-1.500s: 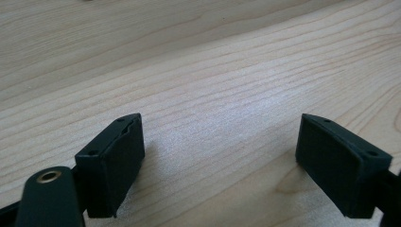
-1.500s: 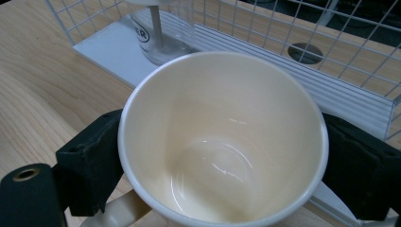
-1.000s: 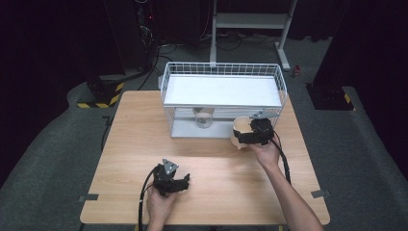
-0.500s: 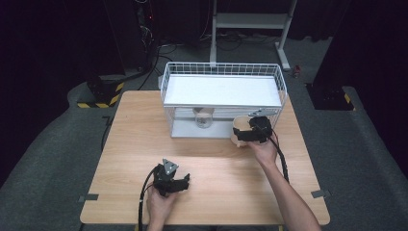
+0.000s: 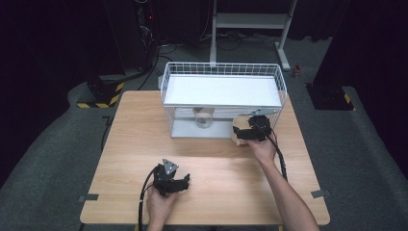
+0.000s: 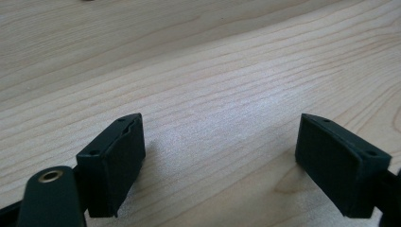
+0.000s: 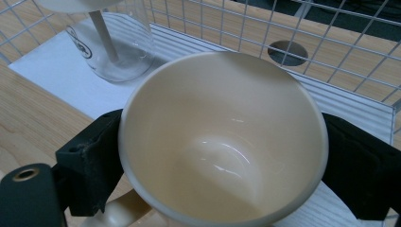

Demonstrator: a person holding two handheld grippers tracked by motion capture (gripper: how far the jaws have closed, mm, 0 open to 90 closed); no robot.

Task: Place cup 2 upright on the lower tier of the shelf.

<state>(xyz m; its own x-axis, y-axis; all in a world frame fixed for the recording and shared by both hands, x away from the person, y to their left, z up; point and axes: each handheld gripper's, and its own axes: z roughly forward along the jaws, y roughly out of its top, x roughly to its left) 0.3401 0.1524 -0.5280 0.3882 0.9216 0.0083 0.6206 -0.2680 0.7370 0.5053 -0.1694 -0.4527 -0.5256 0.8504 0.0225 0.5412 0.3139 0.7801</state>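
Cream mug (image 7: 222, 142), empty, upright (handle toward camera), at wire rack's (image 5: 223, 72) front edge

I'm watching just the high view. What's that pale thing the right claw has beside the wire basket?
Observer: A mug. The right claw clamps it from outside, one jaw on each side.
Operator: Is there anything in it?
Observer: No, the inside is empty and glossy.
Operator: And what is the left claw doing?
Observer: The left claw is open, with bare table between its jaws.
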